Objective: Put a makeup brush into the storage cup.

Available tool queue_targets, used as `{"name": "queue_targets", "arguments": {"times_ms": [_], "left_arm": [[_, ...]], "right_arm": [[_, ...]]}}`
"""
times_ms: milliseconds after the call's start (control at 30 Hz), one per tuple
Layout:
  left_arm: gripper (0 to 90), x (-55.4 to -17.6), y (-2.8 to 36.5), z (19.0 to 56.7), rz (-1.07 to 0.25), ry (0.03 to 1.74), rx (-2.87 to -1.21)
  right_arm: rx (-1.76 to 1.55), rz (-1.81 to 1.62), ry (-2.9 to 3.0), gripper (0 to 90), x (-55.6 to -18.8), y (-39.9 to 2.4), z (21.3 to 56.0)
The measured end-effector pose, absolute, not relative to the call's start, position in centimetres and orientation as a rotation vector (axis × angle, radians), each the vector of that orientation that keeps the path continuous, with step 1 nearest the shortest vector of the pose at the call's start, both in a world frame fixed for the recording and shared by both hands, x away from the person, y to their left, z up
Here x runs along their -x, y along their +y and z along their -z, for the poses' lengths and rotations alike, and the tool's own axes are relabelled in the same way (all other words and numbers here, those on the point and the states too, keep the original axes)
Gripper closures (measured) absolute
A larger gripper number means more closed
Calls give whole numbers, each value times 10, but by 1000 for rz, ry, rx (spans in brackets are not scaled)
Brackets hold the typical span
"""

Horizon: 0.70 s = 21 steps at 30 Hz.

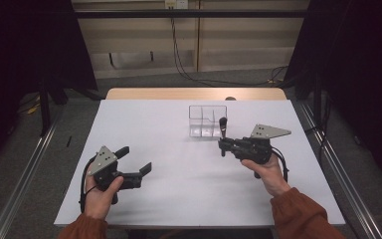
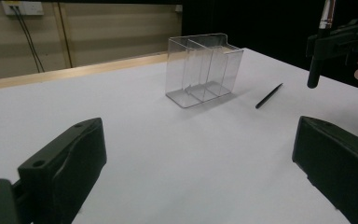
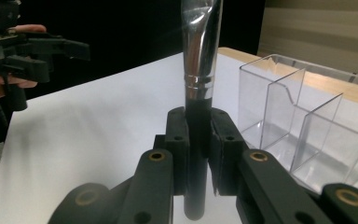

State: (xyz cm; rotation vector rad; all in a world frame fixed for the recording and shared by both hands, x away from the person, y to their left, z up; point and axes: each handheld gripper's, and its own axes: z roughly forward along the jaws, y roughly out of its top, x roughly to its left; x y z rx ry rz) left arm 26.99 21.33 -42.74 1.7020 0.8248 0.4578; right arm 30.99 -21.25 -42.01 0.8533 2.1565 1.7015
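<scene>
The white table (image 1: 179, 189) takes up the centre of the high view, with a strip of wood showing along its far edge. Just above the frame's centre stands the clear organizer (image 1: 207, 121), a plastic box split by inner walls into compartments; in the left gripper view it sits upright at upper centre (image 2: 203, 70), and in the right gripper view it stands at the right (image 3: 303, 126).

The left gripper (image 1: 135, 162) lies at lower left of the high view, held in a hand, its 2 black jaws spread wide with nothing between them. The right gripper (image 1: 222, 142) sits right of centre, just below and to the right of the organizer, also in a hand.

Its jaws are clamped on the makeup brush (image 3: 198, 93), which stands upright between them: a dark handle below, a silver ferrule above, and the handle's end hanging under the jaws. In the high view the brush (image 1: 223, 125) rises beside the organizer's right end.

Smallest is a thin black stick (image 2: 269, 95) that lies flat on the table to the right of the organizer in the left gripper view.
</scene>
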Motion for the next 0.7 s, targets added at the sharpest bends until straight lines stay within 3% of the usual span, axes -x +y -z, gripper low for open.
{"name": "queue_targets", "arguments": {"times_ms": [700], "left_arm": [[23, -247, 240, 437, -529, 863, -1658]], "right_arm": [[-882, -1680, 2077, 798, -336, -222, 407]]}}
